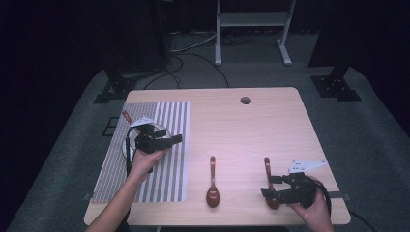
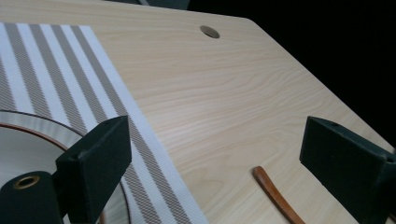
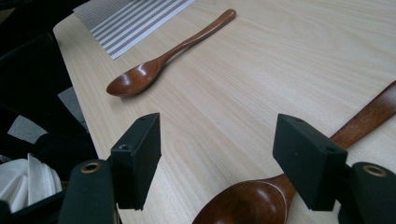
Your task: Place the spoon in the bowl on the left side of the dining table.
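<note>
Two brown wooden spoons lie on the light wooden table (image 1: pixel 241 130), bowls toward me. The middle spoon (image 1: pixel 212 182) (image 3: pixel 159 65) lies free. My right gripper (image 1: pixel 268 187) (image 3: pixel 219 144) stands open low over the right spoon (image 1: pixel 269 181) (image 3: pixel 243 205): its bowl sits under the gap and its neck passes under the right-hand jaw. My left gripper (image 1: pixel 170 141) (image 2: pixel 219 140) hovers open over a white plate (image 1: pixel 128 149) (image 2: pixel 28 140) on the striped placemat (image 1: pixel 169 164) (image 2: pixel 60 60), holding nothing. A spoon handle (image 2: pixel 275 196) shows beyond its jaws.
A thin brown handle (image 1: pixel 126 116) sticks out past the plate's far left side. A round cable hole (image 1: pixel 245 100) (image 2: pixel 209 31) sits near the table's far edge. Stand feet and cables lie on the grey floor behind the table.
</note>
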`<state>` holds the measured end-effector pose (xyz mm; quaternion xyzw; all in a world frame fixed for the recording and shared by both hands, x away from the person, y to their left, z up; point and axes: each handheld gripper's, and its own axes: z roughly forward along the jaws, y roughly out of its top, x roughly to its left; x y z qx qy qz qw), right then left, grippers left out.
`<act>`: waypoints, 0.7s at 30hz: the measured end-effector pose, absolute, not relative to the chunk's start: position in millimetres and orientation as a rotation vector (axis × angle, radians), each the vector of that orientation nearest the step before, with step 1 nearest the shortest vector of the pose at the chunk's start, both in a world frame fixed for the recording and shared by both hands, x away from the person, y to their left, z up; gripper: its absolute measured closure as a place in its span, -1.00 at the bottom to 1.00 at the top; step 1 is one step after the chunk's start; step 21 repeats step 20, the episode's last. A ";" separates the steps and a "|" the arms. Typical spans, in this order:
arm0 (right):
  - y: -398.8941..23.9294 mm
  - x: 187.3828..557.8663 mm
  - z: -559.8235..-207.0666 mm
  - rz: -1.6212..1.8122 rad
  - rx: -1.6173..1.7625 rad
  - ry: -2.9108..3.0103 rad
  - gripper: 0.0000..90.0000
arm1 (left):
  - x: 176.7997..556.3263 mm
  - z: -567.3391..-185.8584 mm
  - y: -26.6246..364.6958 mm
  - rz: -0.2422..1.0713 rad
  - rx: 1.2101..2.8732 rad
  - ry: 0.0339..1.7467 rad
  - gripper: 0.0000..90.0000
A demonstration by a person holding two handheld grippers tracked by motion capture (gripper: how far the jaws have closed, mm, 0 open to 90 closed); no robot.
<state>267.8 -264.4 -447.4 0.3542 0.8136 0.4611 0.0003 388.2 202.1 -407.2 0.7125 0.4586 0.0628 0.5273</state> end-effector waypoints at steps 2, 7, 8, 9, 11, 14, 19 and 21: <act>-264.7 267.7 -447.4 1.446 1.113 2.557 -0.31 | 386.1 -407.9 198.9 0.147 1.707 1.090 -0.82; -265.4 267.2 -446.9 1.449 1.117 2.554 -0.31 | 381.8 -408.7 192.9 0.135 1.713 1.073 -0.82; -265.8 267.0 -446.9 1.449 1.118 2.553 -0.31 | 380.7 -408.9 191.5 0.134 1.715 1.070 -0.82; -265.8 267.0 -446.9 1.449 1.118 2.553 -0.31 | 379.6 -409.3 190.0 0.135 1.717 1.067 -0.82; -266.1 266.8 -446.8 1.449 1.118 2.552 -0.31 | 377.4 -411.1 187.4 0.123 1.720 1.062 -0.82; -267.0 266.7 -446.8 1.451 1.116 2.551 -0.31 | 373.0 -415.3 182.6 0.109 1.731 1.054 -0.82; -268.0 266.2 -446.5 1.453 1.117 2.548 -0.31 | 363.0 -424.0 177.3 0.102 1.726 1.040 -0.82; -268.0 266.4 -446.4 1.454 1.116 2.548 -0.31 | 361.2 -425.7 177.0 0.111 1.721 1.032 -0.82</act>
